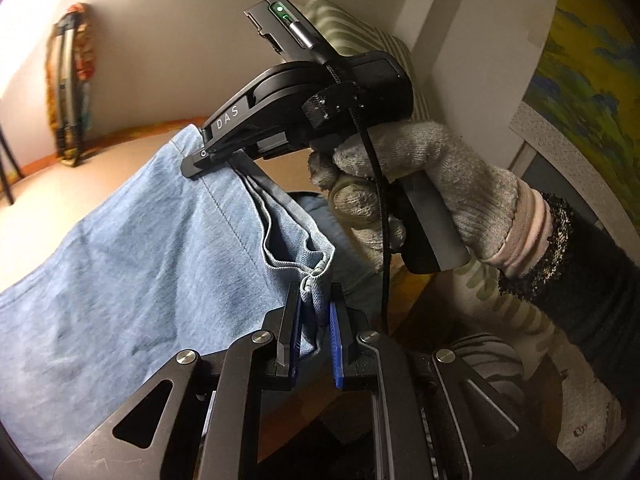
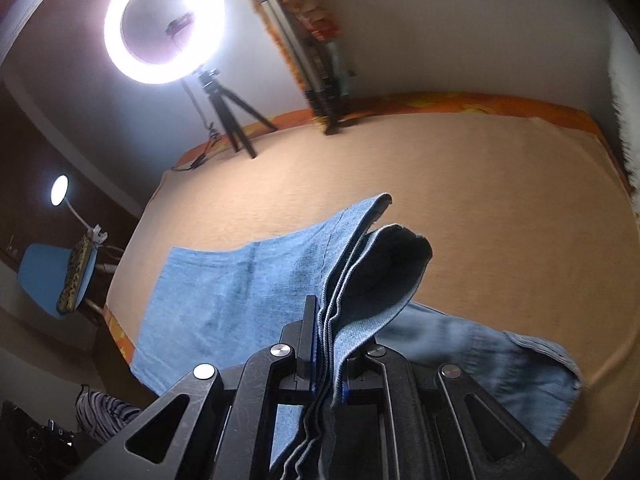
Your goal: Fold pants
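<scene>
Light blue denim pants (image 1: 132, 264) hang lifted over a tan bed. In the left wrist view my left gripper (image 1: 316, 300) is shut on a bunched hem corner of the pants. Further along the same edge the right gripper (image 1: 200, 160), held by a gloved hand (image 1: 420, 184), pinches the layered denim. In the right wrist view my right gripper (image 2: 326, 344) is shut on several stacked layers of the pants (image 2: 240, 292), whose cloth drapes down onto the bed on both sides.
The tan bed cover (image 2: 460, 200) has an orange border at its far edge. A ring light on a tripod (image 2: 164, 28) and a folded tripod (image 2: 320, 68) stand by the wall. A blue chair (image 2: 44, 276) stands left of the bed.
</scene>
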Available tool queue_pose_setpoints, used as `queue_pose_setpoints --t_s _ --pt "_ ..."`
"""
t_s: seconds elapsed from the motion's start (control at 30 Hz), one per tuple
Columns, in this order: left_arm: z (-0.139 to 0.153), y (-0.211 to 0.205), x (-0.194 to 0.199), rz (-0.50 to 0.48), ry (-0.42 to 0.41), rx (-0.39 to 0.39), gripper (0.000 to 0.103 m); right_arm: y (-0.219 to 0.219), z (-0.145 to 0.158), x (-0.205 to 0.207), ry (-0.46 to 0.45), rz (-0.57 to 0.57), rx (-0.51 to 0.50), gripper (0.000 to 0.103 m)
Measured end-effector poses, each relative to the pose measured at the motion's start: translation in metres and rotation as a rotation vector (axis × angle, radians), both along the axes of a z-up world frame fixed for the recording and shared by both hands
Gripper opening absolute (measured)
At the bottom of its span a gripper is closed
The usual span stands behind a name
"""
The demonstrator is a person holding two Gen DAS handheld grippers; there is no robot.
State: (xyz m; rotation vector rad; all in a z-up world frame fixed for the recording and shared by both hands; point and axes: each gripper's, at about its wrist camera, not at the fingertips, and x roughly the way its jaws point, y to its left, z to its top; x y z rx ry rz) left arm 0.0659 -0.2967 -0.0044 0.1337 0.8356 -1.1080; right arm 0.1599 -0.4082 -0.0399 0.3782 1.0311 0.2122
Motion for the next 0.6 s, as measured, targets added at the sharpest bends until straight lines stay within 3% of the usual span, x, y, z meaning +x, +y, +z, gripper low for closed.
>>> queue_pose_setpoints --t_s 0.3,0.6 --pt "-0.019 -0.048 -0.010 -0.078 0.024 0.023 0.011 -0.054 -0.022 -0.028 0.036 -0.071 0.021 0.005" --pt "-0.040 -0.070 -0.011 -0.112 0.046 0.055 0.011 -0.072 -0.042 -0.043 0.065 -0.116 0.035 0.005"
